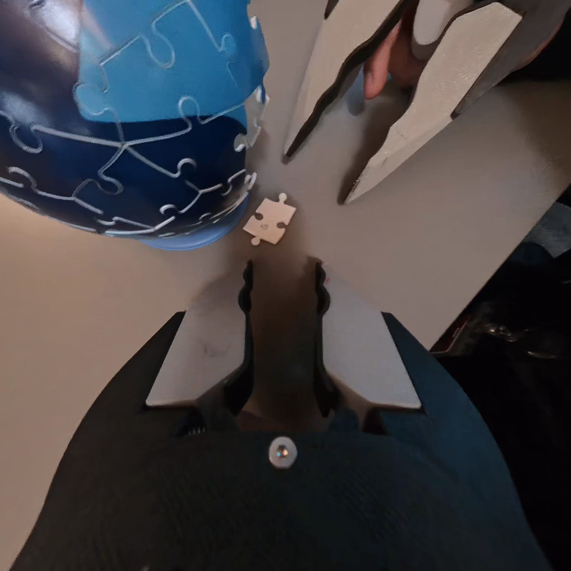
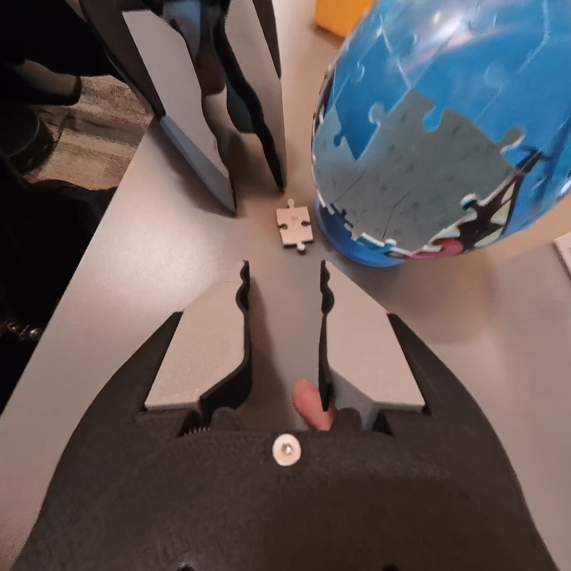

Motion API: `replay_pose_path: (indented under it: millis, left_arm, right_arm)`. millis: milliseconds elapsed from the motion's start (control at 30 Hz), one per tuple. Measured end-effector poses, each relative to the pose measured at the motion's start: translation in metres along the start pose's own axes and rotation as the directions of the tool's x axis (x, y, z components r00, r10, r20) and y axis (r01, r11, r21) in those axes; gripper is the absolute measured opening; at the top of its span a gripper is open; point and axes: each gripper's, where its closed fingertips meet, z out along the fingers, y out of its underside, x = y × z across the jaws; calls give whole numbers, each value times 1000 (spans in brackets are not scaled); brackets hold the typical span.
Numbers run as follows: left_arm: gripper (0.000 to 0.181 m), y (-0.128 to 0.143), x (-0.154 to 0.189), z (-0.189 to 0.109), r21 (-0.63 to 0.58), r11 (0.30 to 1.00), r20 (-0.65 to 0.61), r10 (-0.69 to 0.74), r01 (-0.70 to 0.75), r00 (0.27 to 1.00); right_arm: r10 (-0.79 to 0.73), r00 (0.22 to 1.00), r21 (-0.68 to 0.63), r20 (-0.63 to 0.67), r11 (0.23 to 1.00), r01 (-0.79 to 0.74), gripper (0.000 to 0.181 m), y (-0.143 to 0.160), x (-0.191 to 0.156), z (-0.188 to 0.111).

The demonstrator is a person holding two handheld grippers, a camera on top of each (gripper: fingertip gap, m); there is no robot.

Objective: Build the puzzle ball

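Note:
A blue puzzle ball (image 1: pixel 129 129) stands on a blue ring stand on the table, upper left in the left wrist view. In the right wrist view the ball (image 2: pixel 448 92) shows a large gap in its shell with the grey insides of pieces. One loose piece (image 1: pixel 269 220) lies face down on the table beside the stand, also in the right wrist view (image 2: pixel 293 225). My left gripper (image 1: pixel 282 267) is open and empty, just short of the piece. My right gripper (image 2: pixel 284 267) is open and empty, facing the piece from the other side.
The grey table edge (image 1: pixel 463 309) runs close on the right of the left wrist view, with dark clutter beyond it. A yellow box (image 2: pixel 343 15) stands at the back in the right wrist view. A fingertip (image 2: pixel 309 401) shows by the right gripper's base. There is about 6 centimeters between the tips of the two grippers.

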Motion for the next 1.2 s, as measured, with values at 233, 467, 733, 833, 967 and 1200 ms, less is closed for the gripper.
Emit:
replay_pose_path:
  millis: [233,467,733,833,967,1200]
  left_arm:
    - [42,-3,4,3,-11,1000,-16,-18,18,1000]
    - [35,-5,-12,5,-38,997,54,67,-65,996]
    - [30,-5,-6,8,-41,997,-43,59,-61,997]
    - [31,-7,-5,10,-40,996,-54,75,-77,996]
    - [31,-7,-5,10,-39,995,-71,93,-96,993]
    - [27,-8,-9,6,-18,960,-13,278,-278,961]
  right_arm:
    - [-66,997,-58,-48,996,63,36,-1,4,17]
    - [-26,1000,-62,-13,998,25,38,-9,2,28]
    - [70,994,-84,78,994,-63,26,-9,0,34]
    - [69,995,-85,66,994,-63,21,-9,1,34]
    - [25,999,-79,22,997,-24,21,-9,3,33]
    - [-81,996,-71,-47,994,78,20,-10,0,30]
